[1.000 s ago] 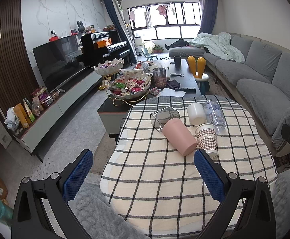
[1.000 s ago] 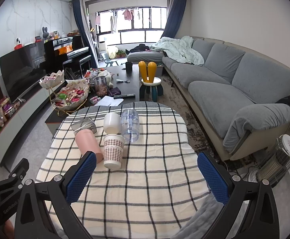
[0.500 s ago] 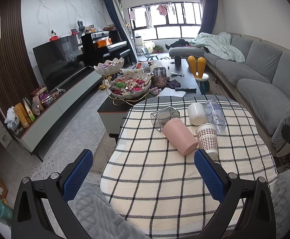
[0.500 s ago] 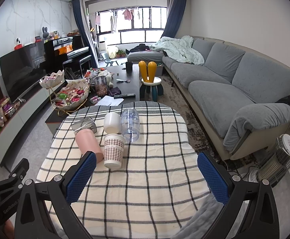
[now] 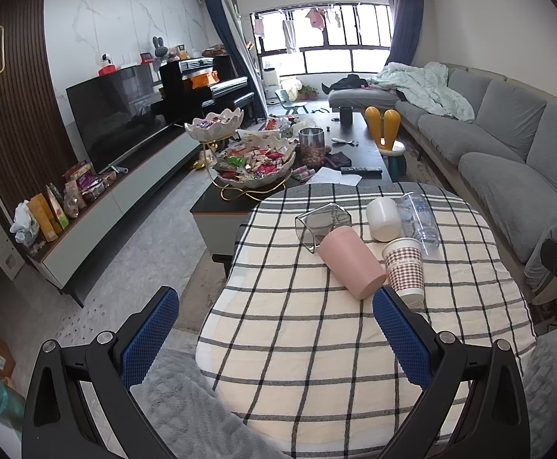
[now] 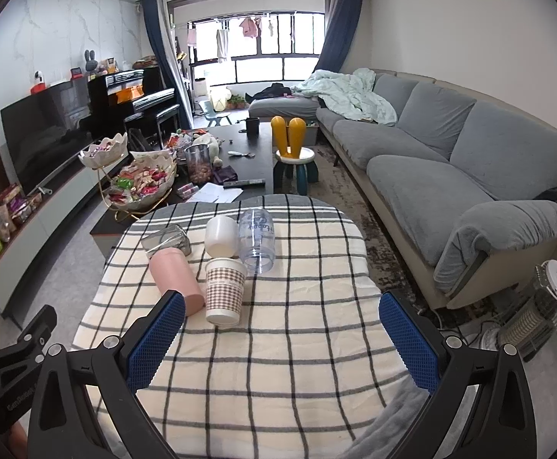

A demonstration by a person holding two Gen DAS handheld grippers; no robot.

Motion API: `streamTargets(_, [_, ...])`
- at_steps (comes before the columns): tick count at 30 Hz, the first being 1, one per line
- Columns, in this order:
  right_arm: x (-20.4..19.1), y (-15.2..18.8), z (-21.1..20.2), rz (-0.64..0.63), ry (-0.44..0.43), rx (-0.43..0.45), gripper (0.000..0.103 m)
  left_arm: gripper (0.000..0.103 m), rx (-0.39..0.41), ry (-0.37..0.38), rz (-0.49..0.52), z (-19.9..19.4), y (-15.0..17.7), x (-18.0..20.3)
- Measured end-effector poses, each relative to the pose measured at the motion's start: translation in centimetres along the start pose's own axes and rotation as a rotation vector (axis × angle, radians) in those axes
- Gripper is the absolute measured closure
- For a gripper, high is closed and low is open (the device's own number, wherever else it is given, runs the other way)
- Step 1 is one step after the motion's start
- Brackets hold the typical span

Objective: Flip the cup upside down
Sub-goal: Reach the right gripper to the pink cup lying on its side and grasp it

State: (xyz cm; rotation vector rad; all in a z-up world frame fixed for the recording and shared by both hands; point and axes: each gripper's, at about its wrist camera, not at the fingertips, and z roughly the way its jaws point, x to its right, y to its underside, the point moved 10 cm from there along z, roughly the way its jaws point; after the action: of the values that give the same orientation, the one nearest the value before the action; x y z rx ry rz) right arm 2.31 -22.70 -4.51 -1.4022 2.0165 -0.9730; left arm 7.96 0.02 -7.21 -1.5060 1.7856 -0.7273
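Several cups lie grouped on the checked tablecloth (image 5: 301, 344). A pink cup (image 5: 351, 264) lies on its side, as do a white cup (image 5: 383, 218), a clear plastic cup (image 5: 419, 220) and a glass cup (image 5: 322, 225). A checked paper cup (image 5: 404, 269) stands upright, mouth up. The same cups show in the right wrist view: pink (image 6: 175, 277), paper (image 6: 224, 290), white (image 6: 221, 235), clear (image 6: 257, 239), glass (image 6: 167, 241). My left gripper (image 5: 274, 332) is open and empty, short of the cups. My right gripper (image 6: 282, 336) is open and empty, near the paper cup.
A dark coffee table (image 5: 354, 141) with snack bowls (image 5: 255, 168) stands beyond the table. A grey sofa (image 6: 450, 160) runs along the right. A TV unit (image 5: 117, 130) is on the left. A heater (image 6: 542, 306) stands on the floor at right.
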Motion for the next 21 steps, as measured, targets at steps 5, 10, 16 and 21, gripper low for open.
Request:
streamTargets(5, [-1.9, 0.2, 1.1, -0.012, -0.006, -0.009, 0.001, 0.0, -0.011, 0.0, -0.008, 0.8, 0.2, -0.3])
streamTargets(10, [-3.3, -0.7, 2.1, -0.039, -0.023, -0.015, 0.001, 0.0, -0.022, -0.005, -0.025, 1.9, -0.5, -1.7])
streamTargets(16, [-6.1, -1.6, 5.2, -0.082, -0.058, -0.039, 0.001, 0.0, -0.036, -0.045, -0.059, 4.7, -0.6, -4.0])
streamTargets(21, [-9.9, -1.7, 9.6, -0.137, -0.099, -0.09, 0.001, 0.0, -0.059, -0.08, -0.091, 8.2, -0.4, -6.0])
